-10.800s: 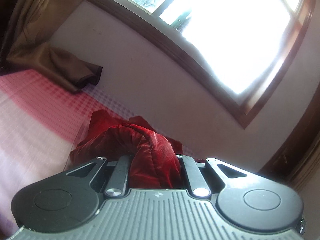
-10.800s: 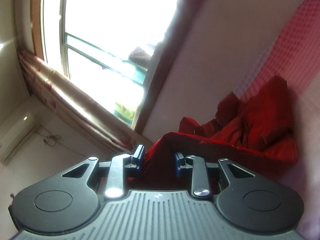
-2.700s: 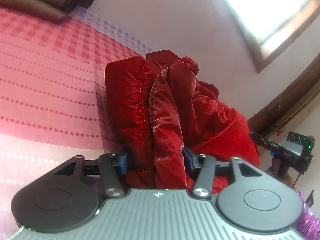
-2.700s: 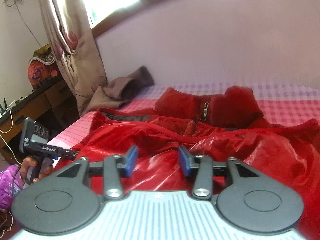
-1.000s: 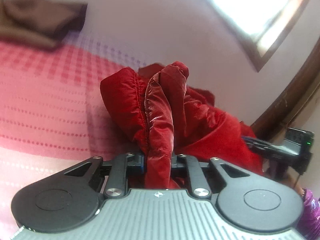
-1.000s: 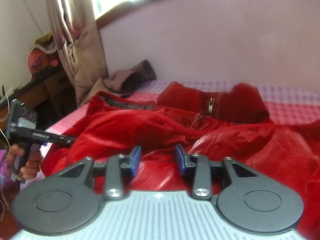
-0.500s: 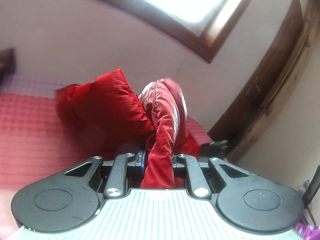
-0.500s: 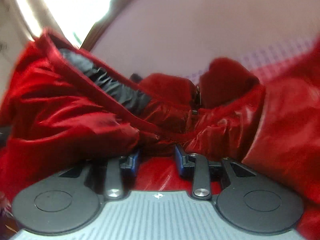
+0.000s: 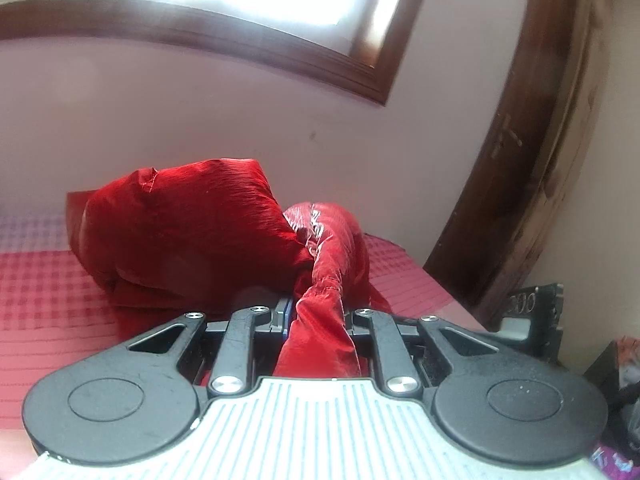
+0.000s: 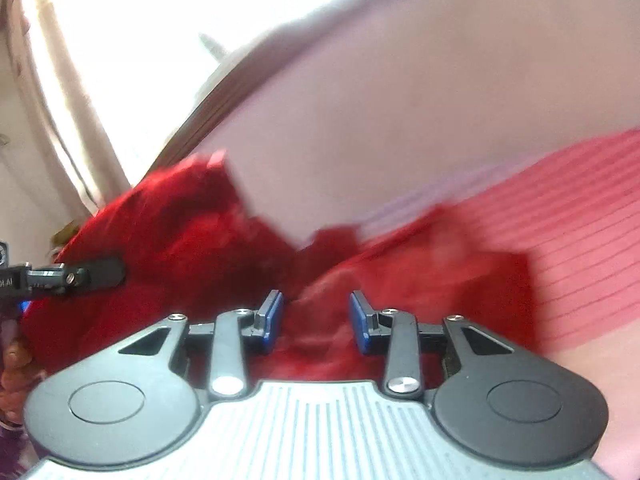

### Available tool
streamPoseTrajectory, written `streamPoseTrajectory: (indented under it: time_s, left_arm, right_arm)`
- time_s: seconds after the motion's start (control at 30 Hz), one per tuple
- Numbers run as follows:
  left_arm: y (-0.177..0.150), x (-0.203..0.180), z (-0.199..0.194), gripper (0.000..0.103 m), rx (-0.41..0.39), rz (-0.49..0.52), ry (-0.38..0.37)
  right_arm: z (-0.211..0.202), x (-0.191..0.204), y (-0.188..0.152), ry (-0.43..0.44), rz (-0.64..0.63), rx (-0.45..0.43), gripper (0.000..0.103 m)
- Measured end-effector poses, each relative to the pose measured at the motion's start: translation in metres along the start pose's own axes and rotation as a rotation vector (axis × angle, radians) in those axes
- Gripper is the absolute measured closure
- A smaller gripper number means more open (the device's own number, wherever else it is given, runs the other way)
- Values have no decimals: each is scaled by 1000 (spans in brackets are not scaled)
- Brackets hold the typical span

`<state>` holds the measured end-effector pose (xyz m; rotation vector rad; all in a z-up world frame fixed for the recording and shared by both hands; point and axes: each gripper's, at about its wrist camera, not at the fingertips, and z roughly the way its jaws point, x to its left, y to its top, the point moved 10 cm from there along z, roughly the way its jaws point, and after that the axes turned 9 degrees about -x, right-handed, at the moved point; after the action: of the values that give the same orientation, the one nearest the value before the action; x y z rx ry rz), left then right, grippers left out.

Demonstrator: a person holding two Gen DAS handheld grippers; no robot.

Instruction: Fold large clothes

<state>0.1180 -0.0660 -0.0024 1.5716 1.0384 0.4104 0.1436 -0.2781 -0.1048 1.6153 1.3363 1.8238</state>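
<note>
A shiny red padded jacket (image 9: pixel 192 236) lies bunched on the pink checked bed (image 9: pixel 48 304), one part humped up near the wall. My left gripper (image 9: pixel 318 314) is shut on a twisted fold of it that runs back towards the heap. The right wrist view is blurred. In it the jacket (image 10: pixel 188 240) spreads across the bed, and my right gripper (image 10: pixel 316 320) has red fabric filling the narrow gap between its blue pads (image 10: pixel 270 318). At the left of that view the left gripper (image 10: pixel 114 270) reaches into the jacket's side.
A pale wall with a wood-framed window (image 9: pixel 224 40) runs behind the bed. A dark wooden door frame (image 9: pixel 532 152) stands to the right. A curtain (image 10: pixel 68 92) hangs at the left. The right gripper's black housing (image 9: pixel 534 316) shows by the bed's corner. A hand (image 10: pixel 12 356) holds the left tool.
My left gripper has risen and swung right with its fold, and the heap now lies further off. My right gripper has moved sideways with the jacket, which now looks flatter.
</note>
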Motion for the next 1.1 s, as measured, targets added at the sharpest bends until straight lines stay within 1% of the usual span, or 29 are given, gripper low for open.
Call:
streamPoseTrajectory:
  time_s: [0.07, 0.1, 0.13, 0.2, 0.27, 0.3, 0.33, 0.37, 0.4, 0.43, 0.47, 0.5, 0.53, 0.57, 0.63, 0.67, 0.73, 0.77, 0.8, 0.83, 0.87, 0.93, 0.97, 1.03, 1.1]
  left_arm:
    - [-4, -15, 11, 84, -8, 23, -2]
    - [-7, -23, 17, 84, -9, 35, -4]
    - [-9, -32, 25, 84, -10, 49, -7]
    - [-17, -49, 40, 84, -11, 70, -16]
    - [-26, -69, 59, 85, -17, 125, -29]
    - [-33, -80, 68, 85, -13, 132, -74]
    - [-42, -91, 77, 85, 4, 131, -107]
    - [-53, -101, 88, 85, 18, 165, -103]
    - [-62, -107, 97, 87, 15, 224, -88]
    - [-66, -112, 102, 87, -9, 262, -103]
    - [-69, -112, 107, 86, -6, 240, -130]
    - [-72, -108, 112, 86, 13, 198, -152]
    - [-75, -102, 114, 87, 14, 185, -158]
    - [-79, -101, 116, 87, 10, 204, -165]
    - [-87, -100, 117, 87, 8, 244, -180]
    - [-90, -103, 119, 87, 9, 265, -183]
    - [-97, -107, 120, 86, 4, 308, -202]
    - [-97, -110, 126, 87, 7, 320, -202]
    - [-99, -111, 128, 87, 8, 333, -202]
    - [-101, -112, 129, 87, 5, 346, -207]
    - [-102, -114, 129, 87, 3, 360, -210]
    - [-104, -115, 131, 87, 5, 368, -211]
    - [-105, -116, 132, 87, 1, 371, -211]
    - [-105, -118, 133, 86, -12, 383, -210]
    - [-104, -117, 129, 85, -29, 388, -209]
  right_arm:
    - [-9, -31, 0, -57, 43, -1, 68]
    - [-9, -45, -6, -64, 80, 13, 68]
    - [-6, -52, -13, -54, 108, 28, 69]
    - [4, -51, -25, -18, 132, 48, 67]
    - [18, -49, -28, 7, 141, 54, 66]
    - [24, -52, -27, 20, 150, 58, 66]
    - [29, -56, -27, 32, 168, 67, 69]
    - [30, -65, -27, 47, 195, 83, 69]
    - [31, -72, -24, 73, 227, 101, 69]
    - [30, -80, -21, 74, 240, 105, 71]
    - [26, -89, -18, 72, 246, 104, 71]
    - [19, -99, -13, 86, 273, 105, 70]
    - [11, -108, -6, 94, 291, 94, 70]
    - [2, -115, 1, 79, 281, 77, 69]
    - [-19, -119, 27, 76, 243, 32, 55]
    - [-28, -116, 41, 78, 218, 15, 50]
    - [-37, -94, 73, 102, 117, 16, 26]
    - [-35, -78, 85, 136, 73, 32, 18]
    - [-28, -54, 96, 179, 22, 66, 4]
    - [-19, -35, 103, 202, -26, 93, 0]
    - [-7, -9, 108, 227, -92, 128, 0]
    - [17, 34, 107, 268, -194, 200, 0]
    - [32, 50, 104, 263, -235, 232, 0]
    - [70, 71, 88, 222, -327, 332, 0]
    - [106, 76, 67, 159, -399, 399, 1]
